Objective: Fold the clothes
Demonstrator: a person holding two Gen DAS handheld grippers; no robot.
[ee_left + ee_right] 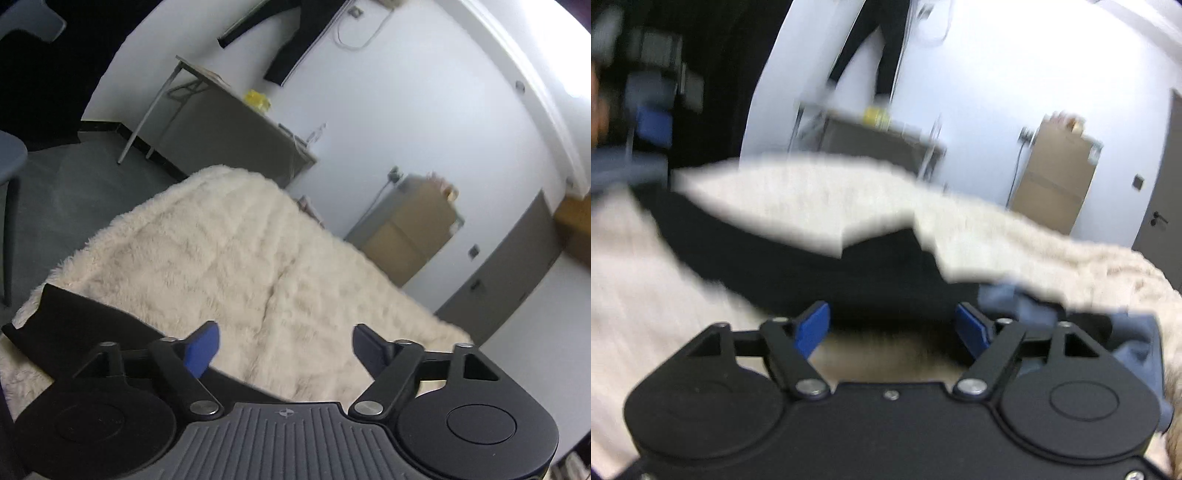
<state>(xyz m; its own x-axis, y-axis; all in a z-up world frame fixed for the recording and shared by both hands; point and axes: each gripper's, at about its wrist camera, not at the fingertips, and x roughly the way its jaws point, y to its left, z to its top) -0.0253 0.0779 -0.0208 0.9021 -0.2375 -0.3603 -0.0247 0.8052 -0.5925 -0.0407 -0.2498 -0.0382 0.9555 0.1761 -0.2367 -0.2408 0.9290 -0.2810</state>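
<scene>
A black garment (812,258) lies spread on the cream fleece; a blue-grey garment (1137,339) lies crumpled just beside it.

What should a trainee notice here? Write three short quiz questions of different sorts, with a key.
1. True or false: the left gripper is shut on the black garment.
2. What covers the work surface? A) fluffy cream blanket B) green mat C) bare wood
3. In the right wrist view, what colour is the cloth lying beside the right gripper, next to the dark garment?

Key:
1. False; its jaws stand open and hold nothing.
2. A, the fluffy cream blanket.
3. Blue-grey; the blue-grey cloth lies at the right.
</scene>
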